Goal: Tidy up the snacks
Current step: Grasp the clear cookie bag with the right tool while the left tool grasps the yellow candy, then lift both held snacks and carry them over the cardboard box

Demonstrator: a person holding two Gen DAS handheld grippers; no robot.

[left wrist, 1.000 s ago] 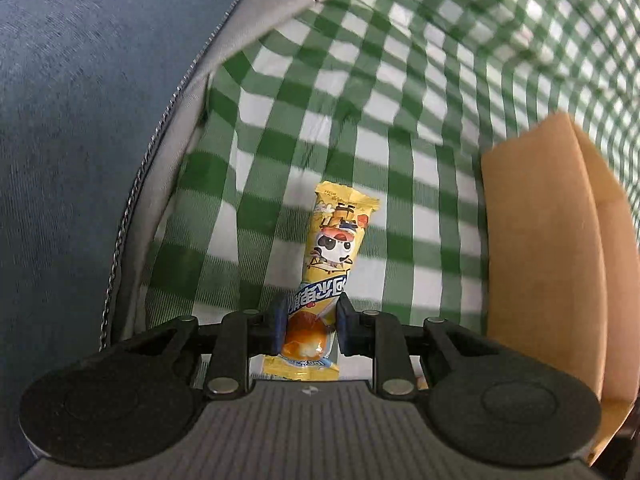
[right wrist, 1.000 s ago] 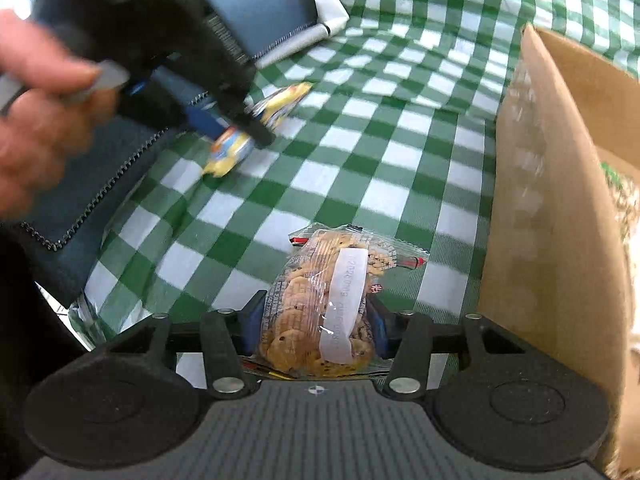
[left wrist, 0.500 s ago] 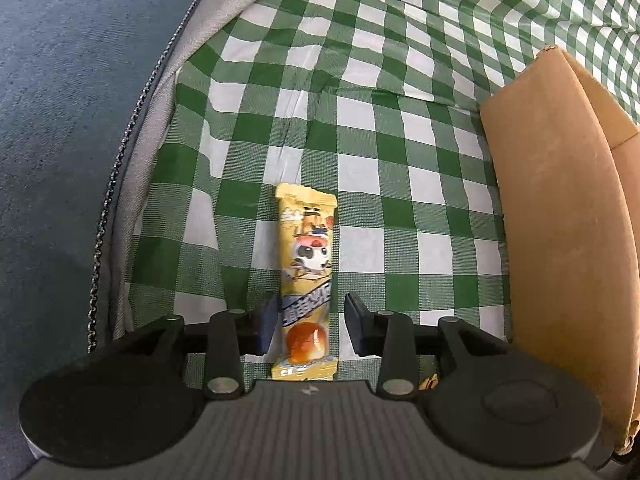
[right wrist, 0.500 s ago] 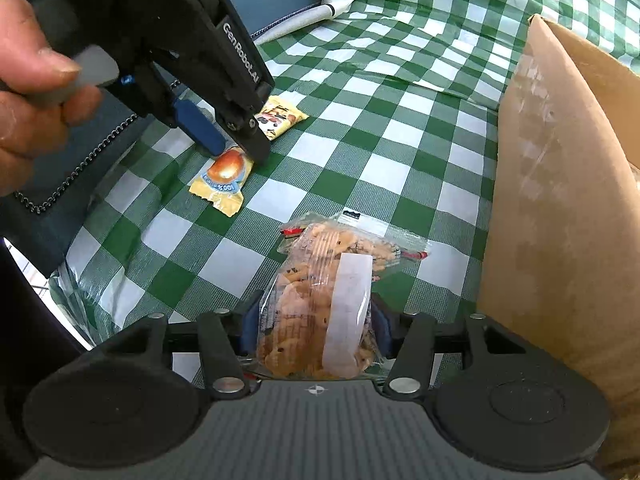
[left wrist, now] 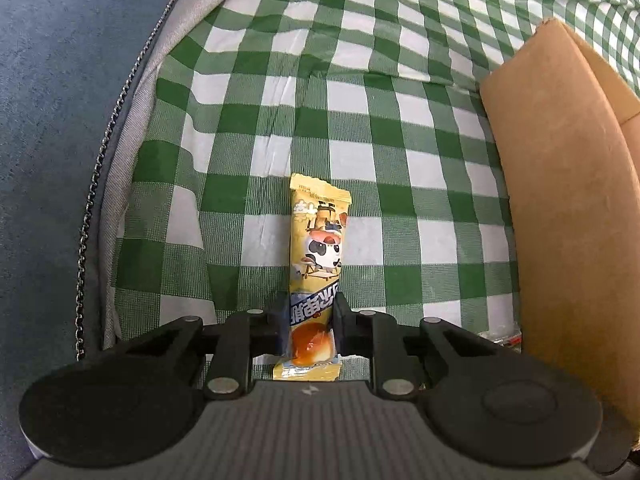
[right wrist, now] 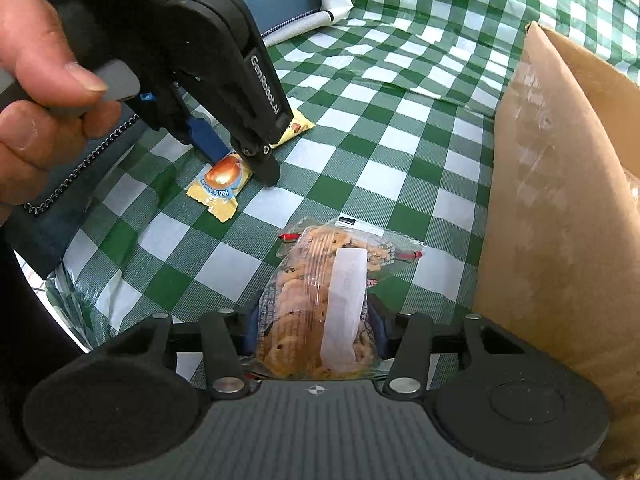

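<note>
A long yellow snack bar wrapper lies on the green checked cloth. My left gripper has its jaws closed against the bar's near end; from the right wrist view the left gripper straddles the bar on the cloth. My right gripper is shut on a clear bag of small cookies with a white label, its far end resting on the cloth. A brown cardboard box stands at the right.
The cardboard box wall is close on the right. A blue cushion with a zipper lies along the left. The cloth's edge hangs at the near left.
The left gripper lowered the yellow bar to the cloth, opened half a second ago, and its jaws are now closed on the bar again. The right gripper kept holding the cookie bag.
</note>
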